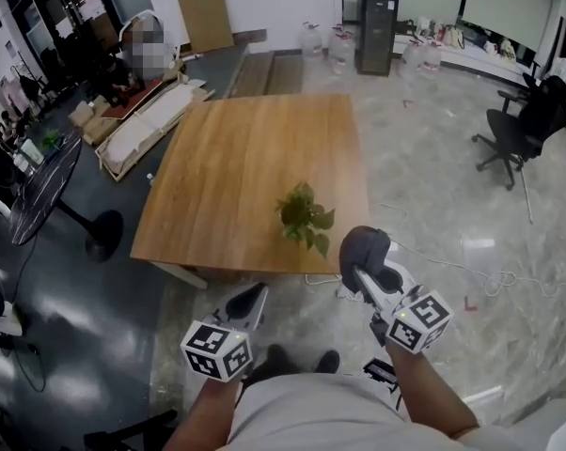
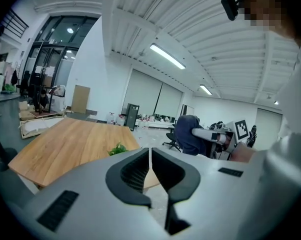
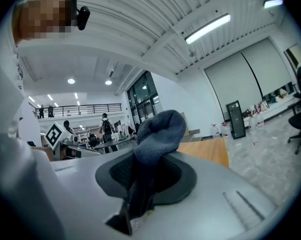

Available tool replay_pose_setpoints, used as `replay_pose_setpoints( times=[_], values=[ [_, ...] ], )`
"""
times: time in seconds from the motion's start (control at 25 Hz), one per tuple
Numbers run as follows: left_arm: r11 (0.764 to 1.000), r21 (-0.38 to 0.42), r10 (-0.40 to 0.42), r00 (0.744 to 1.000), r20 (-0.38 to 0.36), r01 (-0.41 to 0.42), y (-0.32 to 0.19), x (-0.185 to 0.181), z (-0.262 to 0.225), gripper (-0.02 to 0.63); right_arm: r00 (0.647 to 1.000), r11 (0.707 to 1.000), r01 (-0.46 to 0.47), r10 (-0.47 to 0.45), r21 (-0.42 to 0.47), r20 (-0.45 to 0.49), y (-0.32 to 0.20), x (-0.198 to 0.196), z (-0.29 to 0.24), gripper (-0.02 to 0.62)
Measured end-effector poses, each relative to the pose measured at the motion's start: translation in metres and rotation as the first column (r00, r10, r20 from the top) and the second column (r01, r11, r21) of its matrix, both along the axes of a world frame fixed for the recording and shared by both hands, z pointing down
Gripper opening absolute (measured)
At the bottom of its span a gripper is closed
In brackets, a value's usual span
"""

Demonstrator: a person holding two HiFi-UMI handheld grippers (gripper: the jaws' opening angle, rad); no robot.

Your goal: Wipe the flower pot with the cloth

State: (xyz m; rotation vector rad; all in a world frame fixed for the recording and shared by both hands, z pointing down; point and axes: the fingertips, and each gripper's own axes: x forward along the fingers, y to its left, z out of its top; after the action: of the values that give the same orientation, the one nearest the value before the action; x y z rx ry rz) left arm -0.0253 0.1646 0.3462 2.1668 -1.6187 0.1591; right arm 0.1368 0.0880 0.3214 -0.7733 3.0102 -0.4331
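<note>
Wooden table (image 1: 236, 167) carries the leafy flower pot (image 1: 305, 218) near its front edge. Left gripper (image 2: 149, 160), jaws pressed together, grips nothing. Right gripper (image 3: 149, 164) pinches a grey-blue cloth (image 3: 159, 131), short of the table.

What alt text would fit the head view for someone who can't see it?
Seen from above, a person holds two grippers: the right gripper clamps a grey-blue cloth, and the left gripper is shut and empty. Just ahead, a leafy plant stands near the front edge of a wooden table.
</note>
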Motion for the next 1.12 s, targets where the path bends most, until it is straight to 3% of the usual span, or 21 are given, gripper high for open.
replay_pose_setpoints(
  times=[0.4,0.48,0.64,0.84,1.12],
  values=[
    [0.995,-0.086,0.044,0.999,0.002,-0.043,-0.135,-0.030,0.041,0.011,0.998,0.997,-0.054,0.052,-0.057,-0.043,-0.109,-0.013,0.021,0.064],
    [0.992,-0.107,0.070,0.998,-0.005,-0.070,-0.164,-0.042,0.050,0.058,0.996,0.995,-0.073,0.069,-0.066,-0.054,-0.131,-0.024,0.023,0.064],
    [0.980,-0.169,0.106,0.994,-0.027,-0.109,-0.220,-0.074,0.080,0.066,0.990,0.989,-0.123,0.116,-0.081,-0.081,-0.181,-0.049,0.032,0.064],
    [0.930,-0.323,0.171,0.984,-0.049,-0.177,-0.268,-0.111,0.162,0.067,0.974,0.971,-0.204,0.189,-0.124,-0.124,-0.233,-0.079,0.056,0.064],
    [0.846,-0.482,0.204,0.973,-0.104,-0.229,-0.310,-0.122,0.245,0.071,0.951,0.943,-0.284,0.254,-0.175,-0.176,-0.272,-0.082,0.090,0.064]
  ],
)
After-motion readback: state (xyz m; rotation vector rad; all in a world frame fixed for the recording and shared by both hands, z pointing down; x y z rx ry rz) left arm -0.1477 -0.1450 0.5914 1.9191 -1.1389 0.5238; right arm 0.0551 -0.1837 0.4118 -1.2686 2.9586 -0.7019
